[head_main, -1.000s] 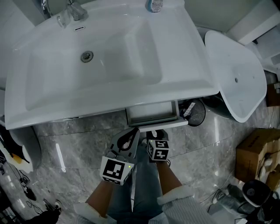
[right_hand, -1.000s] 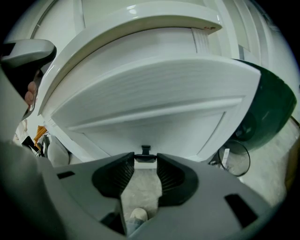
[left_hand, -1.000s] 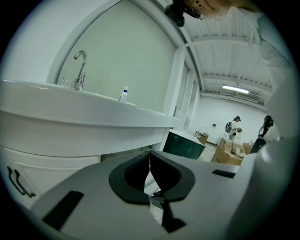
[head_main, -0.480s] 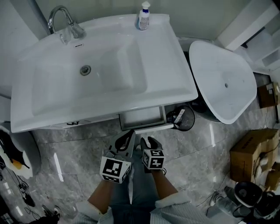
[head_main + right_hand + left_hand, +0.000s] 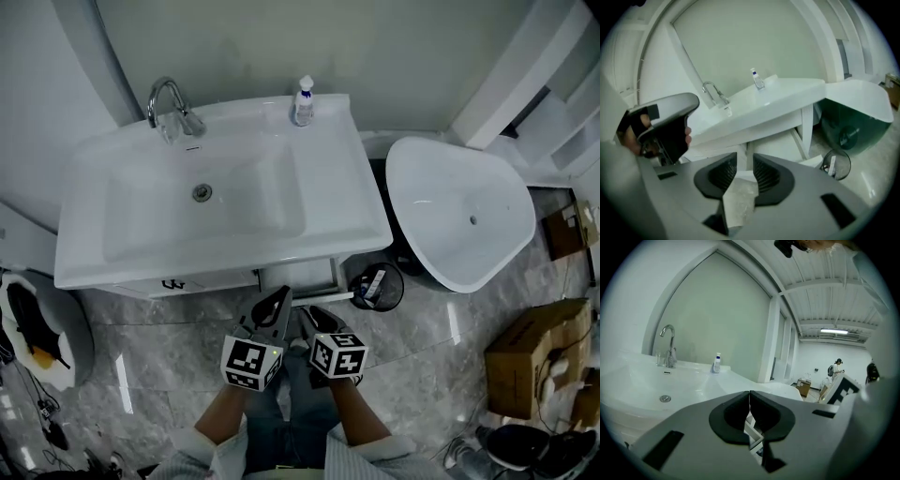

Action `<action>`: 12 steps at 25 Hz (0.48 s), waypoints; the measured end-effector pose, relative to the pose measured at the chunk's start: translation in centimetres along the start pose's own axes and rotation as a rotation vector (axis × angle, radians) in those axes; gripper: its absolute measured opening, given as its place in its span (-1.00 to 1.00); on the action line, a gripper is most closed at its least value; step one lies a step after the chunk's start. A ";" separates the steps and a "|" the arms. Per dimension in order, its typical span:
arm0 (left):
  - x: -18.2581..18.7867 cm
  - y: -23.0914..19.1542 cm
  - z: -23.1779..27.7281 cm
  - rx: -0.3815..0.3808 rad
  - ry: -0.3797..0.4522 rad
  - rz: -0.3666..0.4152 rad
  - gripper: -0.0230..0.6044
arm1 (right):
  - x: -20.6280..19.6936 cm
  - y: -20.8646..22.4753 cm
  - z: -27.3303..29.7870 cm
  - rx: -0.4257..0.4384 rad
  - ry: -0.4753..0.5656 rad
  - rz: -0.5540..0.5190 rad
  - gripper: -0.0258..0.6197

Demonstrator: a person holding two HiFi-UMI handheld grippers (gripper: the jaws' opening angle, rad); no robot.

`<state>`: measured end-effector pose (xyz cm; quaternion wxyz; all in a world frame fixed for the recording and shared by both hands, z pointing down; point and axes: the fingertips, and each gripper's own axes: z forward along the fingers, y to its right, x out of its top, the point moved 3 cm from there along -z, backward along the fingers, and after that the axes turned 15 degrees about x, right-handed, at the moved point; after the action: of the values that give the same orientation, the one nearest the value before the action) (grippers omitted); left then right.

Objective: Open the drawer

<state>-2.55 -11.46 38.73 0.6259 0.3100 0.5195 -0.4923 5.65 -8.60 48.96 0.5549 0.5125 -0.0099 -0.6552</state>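
Drawer: under the front edge of the counter, toward its right corner. It is pulled out, so its pale inside and front panel jut past that edge. It stood out the same way a second ago.

Left gripper: in front of the drawer, above the floor, clear of the front panel. Fingers pressed together at the tips, nothing between them. It has lifted away from the drawer over the last second.

Right gripper: just beside the left one, also clear of the drawer and lifted with it. Fingers stand a narrow gap apart and grip nothing. They have just been closing on empty air, and only floor and drawer show through the gap.

Sink: set in the counter's left and middle part. Tap at the back edge, left of centre.

Bottle: upright at the counter's back right corner.

Bin: on the floor just right of the drawer.

Change noted: the head view now takes in the whole counter and both grippers have drawn back from the front panel.

Assessment: the pull looks finished and the task done. Neither gripper touches the drawer, and nothing suggests another tug is needed.
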 end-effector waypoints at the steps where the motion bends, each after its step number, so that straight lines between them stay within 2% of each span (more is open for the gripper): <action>1: 0.9 0.1 -0.2 0.003 0.008 -0.002 -0.87 | 1.3 -1.0 -0.3 0.029 0.011 -0.015 -0.56; 7: 6.4 0.4 -1.7 0.044 0.068 -0.034 -0.87 | 9.8 -6.9 -3.0 0.181 0.085 -0.159 -0.59; 12: 10.6 0.3 -2.9 0.068 0.127 -0.066 -0.87 | 14.7 -11.4 -5.0 0.330 0.157 -0.209 -0.64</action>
<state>-3.55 -11.83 27.82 0.5642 0.3446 0.5510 -0.5092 2.95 -12.29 30.28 0.3916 0.6443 -0.0205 -0.6566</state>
